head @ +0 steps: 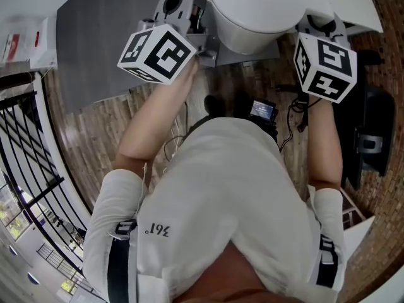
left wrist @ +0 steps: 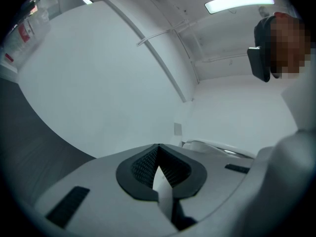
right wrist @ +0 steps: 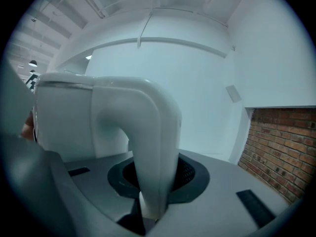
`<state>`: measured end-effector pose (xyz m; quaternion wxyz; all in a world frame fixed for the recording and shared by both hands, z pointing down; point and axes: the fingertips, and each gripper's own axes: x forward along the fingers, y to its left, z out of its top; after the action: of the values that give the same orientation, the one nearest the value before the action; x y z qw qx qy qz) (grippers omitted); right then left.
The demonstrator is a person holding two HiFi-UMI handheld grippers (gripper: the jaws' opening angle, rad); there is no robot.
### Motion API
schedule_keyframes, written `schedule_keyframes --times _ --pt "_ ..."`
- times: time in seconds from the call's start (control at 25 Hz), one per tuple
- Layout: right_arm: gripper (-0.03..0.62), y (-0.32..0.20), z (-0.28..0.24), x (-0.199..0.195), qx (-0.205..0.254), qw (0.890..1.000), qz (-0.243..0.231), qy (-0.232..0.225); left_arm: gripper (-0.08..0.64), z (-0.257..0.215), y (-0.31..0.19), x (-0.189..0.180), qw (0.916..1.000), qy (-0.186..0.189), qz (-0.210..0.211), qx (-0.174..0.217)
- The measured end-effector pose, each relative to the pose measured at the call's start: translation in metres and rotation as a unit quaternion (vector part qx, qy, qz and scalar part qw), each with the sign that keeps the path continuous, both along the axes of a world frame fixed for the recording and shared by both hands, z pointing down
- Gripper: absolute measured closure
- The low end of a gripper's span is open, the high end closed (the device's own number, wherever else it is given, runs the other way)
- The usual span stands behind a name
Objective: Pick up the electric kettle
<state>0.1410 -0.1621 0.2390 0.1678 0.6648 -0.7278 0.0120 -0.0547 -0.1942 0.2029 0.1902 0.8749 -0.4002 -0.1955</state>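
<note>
The white electric kettle point(head: 252, 11) hangs in front of the person, between the two grippers. In the right gripper view its curved white handle point(right wrist: 148, 142) runs down through the jaws, and my right gripper point(right wrist: 155, 184) is shut on it; the kettle body point(right wrist: 64, 117) fills the left. Its marker cube point(head: 325, 65) shows in the head view. My left gripper point(left wrist: 159, 171) is at the kettle's left side point(head: 205, 50), jaws together on a thin white strip point(left wrist: 162, 186) whose origin I cannot tell. The kettle's rim point(left wrist: 212, 146) shows just right of that gripper.
A dark grey tabletop point(head: 95, 43) lies at the upper left, above wooden floor point(head: 158, 106). A black railing point(head: 25, 144) runs along the left. A small black device with a lit screen point(head: 263, 110) and cables lie on the floor. A brick wall point(right wrist: 281, 152) stands right.
</note>
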Motion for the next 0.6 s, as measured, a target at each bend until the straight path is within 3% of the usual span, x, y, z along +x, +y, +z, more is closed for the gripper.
schedule_keyframes --times 0.6 --pt "0.509 0.04 -0.003 0.009 0.004 1.0 -0.014 -0.007 0.561 -0.005 0.045 0.01 1.0 0.0 -0.002 0.002"
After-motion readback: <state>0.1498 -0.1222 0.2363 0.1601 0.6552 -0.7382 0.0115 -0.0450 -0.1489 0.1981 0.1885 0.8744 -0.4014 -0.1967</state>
